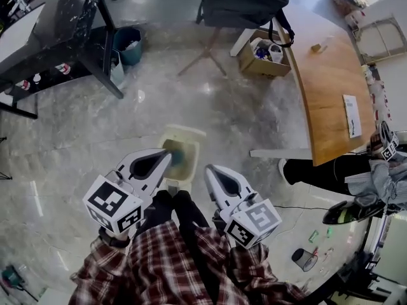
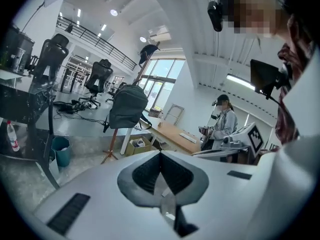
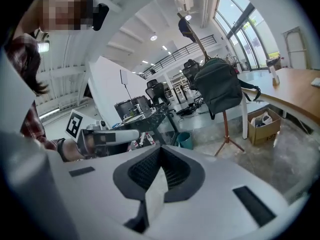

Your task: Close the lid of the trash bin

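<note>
The trash bin [image 1: 185, 135] is a small cream bin on the floor just ahead of my feet, seen from above in the head view. Its top is open and a blue-green inside shows. My left gripper [image 1: 166, 155] hangs over the bin's left side, jaws pressed together with nothing between them. My right gripper [image 1: 210, 170] is beside the bin's right edge and also looks shut and empty. In the left gripper view my left gripper [image 2: 160, 154] points out across the room, and so does my right gripper [image 3: 161, 149] in its own view. Neither gripper view shows the bin.
A black desk [image 1: 57, 24] and a teal bucket [image 1: 130, 43] stand at the back left. A backpack on a tripod [image 1: 245, 2], a cardboard box [image 1: 264, 57] and a curved wooden table [image 1: 337, 88] are at the back right. Another person [image 1: 381, 176] stands at the right.
</note>
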Available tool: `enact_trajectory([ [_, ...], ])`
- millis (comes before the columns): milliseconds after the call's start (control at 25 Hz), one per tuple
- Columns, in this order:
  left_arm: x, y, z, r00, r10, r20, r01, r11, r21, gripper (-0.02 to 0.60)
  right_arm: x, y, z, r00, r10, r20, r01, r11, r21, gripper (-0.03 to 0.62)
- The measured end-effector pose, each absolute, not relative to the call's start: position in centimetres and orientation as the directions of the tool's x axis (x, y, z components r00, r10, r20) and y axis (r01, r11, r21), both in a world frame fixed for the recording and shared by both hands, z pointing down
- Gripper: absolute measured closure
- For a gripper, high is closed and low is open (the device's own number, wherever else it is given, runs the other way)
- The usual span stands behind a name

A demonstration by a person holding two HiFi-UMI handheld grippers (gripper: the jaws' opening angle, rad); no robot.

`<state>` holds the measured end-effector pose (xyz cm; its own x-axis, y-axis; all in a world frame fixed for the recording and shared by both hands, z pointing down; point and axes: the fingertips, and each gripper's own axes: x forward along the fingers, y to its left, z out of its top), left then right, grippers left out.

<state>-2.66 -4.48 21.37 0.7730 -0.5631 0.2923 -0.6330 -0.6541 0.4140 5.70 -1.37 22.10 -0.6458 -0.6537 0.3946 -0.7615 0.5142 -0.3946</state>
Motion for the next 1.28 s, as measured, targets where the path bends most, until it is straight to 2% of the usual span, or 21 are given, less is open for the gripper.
enact_trajectory([
  [160, -1.4, -6.5, 24.7, 0.793, -0.504, 0.342, -0.608, -0.692, 0.390, 0.572, 6.4, -0.8, 25.1, -0.639, -0.642, 0.423, -0.765, 0.476, -0.434, 0.582],
  [480, 0.3, -10.3, 29.1, 0.818, -0.464, 0.339, -0.574, -0.684, 0.450, 0.569, 6.7, 0.0, 29.4, -0.673, -0.597, 0.436, -0.734, 0.465, -0.495, 0.582],
  [600, 1.1, -11.6, 31.3, 0.827, -0.425, 0.369, -0.561, -0.677, 0.476, 0.477, 7.2, -0.2, 30.9, -0.682, -0.590, 0.431, -0.723, 0.460, -0.515, 0.582],
  [720, 1.4, -12.6, 34.1, 0.821, -0.381, 0.426, -0.559, -0.691, 0.459, 0.466, 7.6, 0.2, 32.7, -0.695, -0.575, 0.432, -0.709, 0.445, -0.547, 0.582],
  [1040, 2.8, -14.7, 42.9, 0.794, -0.158, 0.587, -0.458, -0.790, 0.407, 0.466, 7.5, 1.5, 38.7, -0.712, -0.536, 0.454, -0.689, 0.407, -0.600, 0.582],
  [1280, 3.8, -16.2, 47.2, 0.776, -0.015, 0.631, -0.353, -0.839, 0.414, 0.466, 7.5, 2.5, 42.2, -0.718, -0.504, 0.480, -0.683, 0.376, -0.626, 0.582],
])
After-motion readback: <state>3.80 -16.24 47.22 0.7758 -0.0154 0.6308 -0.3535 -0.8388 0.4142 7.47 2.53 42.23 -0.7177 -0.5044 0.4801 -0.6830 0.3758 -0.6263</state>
